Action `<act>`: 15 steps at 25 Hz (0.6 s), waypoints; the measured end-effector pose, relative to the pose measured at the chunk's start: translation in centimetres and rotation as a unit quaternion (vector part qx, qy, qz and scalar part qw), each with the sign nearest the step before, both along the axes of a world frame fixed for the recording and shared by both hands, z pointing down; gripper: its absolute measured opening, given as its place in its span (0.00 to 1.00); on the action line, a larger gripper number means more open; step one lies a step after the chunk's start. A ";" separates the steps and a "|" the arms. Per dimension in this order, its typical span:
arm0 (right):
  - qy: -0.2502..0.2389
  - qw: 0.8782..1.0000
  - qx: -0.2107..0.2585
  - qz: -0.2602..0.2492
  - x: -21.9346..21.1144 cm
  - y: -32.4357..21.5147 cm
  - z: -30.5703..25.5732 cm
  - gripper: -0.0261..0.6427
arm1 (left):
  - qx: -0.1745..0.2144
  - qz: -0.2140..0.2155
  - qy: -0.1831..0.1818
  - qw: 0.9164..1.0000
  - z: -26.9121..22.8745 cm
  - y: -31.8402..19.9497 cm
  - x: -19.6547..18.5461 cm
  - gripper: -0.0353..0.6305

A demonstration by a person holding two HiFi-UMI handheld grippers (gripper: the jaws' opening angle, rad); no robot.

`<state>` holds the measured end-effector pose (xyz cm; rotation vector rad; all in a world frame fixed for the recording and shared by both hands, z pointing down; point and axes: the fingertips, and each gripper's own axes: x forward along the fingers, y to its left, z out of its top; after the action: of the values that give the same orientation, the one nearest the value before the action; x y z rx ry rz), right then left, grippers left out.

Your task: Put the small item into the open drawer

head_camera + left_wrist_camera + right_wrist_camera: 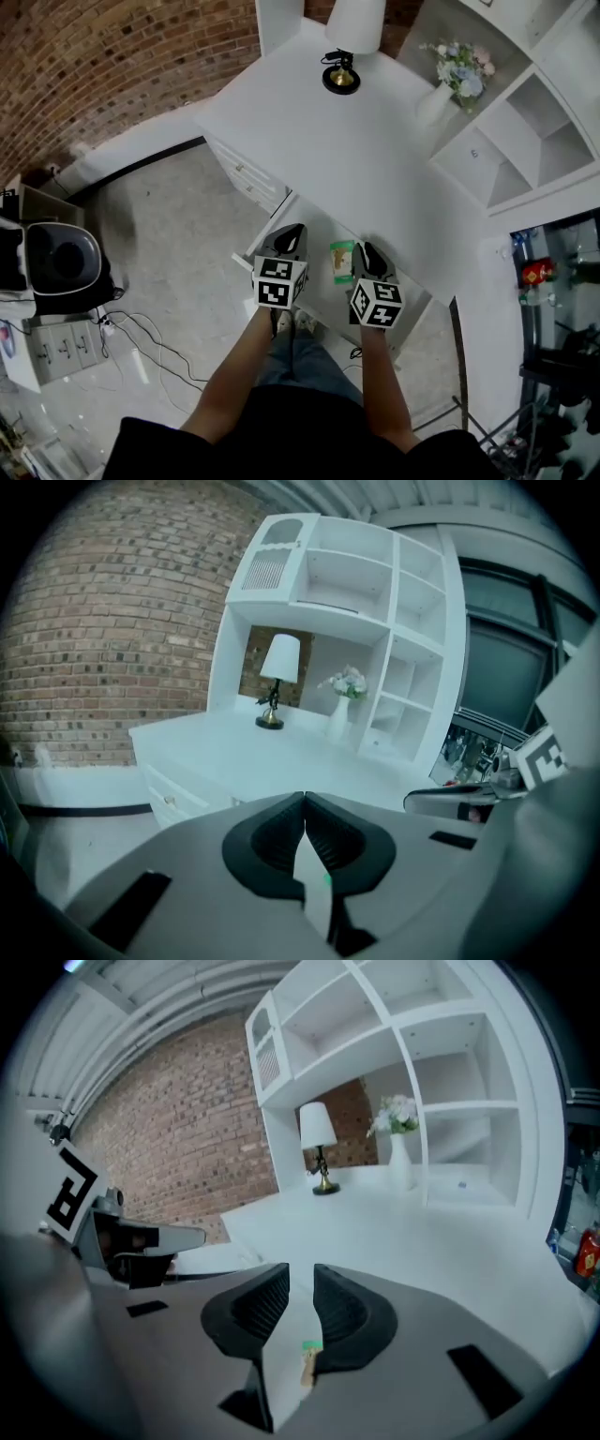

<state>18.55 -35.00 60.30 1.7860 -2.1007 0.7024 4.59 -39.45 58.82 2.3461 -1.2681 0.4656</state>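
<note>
The small item [342, 261] is a green and white packet lying flat in the open white drawer [314, 230] of the desk. My right gripper [367, 253] hovers just to its right, jaws a narrow gap apart with nothing between the pads. In the right gripper view [300, 1281] a bit of the green packet [309, 1352] shows below the gap. My left gripper [292, 232] hangs over the drawer's left part, and its pads meet at the tip in the left gripper view [303, 803], holding nothing.
The white desk top [375, 159] carries a lamp [341, 75] and a vase of flowers [457, 70] at the back, beside white shelves [525, 131]. Closed drawers with knobs [246, 173] sit left of the open one. A black bin [61, 258] and cables [150, 333] lie on the floor.
</note>
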 end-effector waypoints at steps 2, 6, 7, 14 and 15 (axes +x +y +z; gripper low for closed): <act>-0.003 0.999 0.040 0.007 0.2 -0.7 -3.0 0.14 | 0.032 -0.001 0.002 0.999 -2.7 -0.4 -0.5 0.09; -0.006 0.994 0.108 0.021 0.5 -1.4 -8.5 0.06 | 0.097 -0.002 0.005 0.995 -8.3 -0.9 -1.8 0.09; -0.006 0.992 0.123 0.024 0.5 -1.4 -9.7 0.04 | 0.113 -0.001 0.005 0.994 -9.6 -0.9 -2.1 0.09; -0.012 0.975 0.220 0.040 1.1 -0.2 -17.8 0.04 | 0.190 -0.007 0.004 0.982 -16.0 0.4 -3.8 0.09; -0.013 0.972 0.231 0.041 1.2 0.0 -18.7 0.04 | 0.195 -0.008 0.006 0.981 -16.5 0.5 -3.9 0.09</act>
<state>19.76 -35.01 41.61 2.1144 -2.3618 0.2624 0.67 -38.96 42.32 2.6463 -1.4830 0.2084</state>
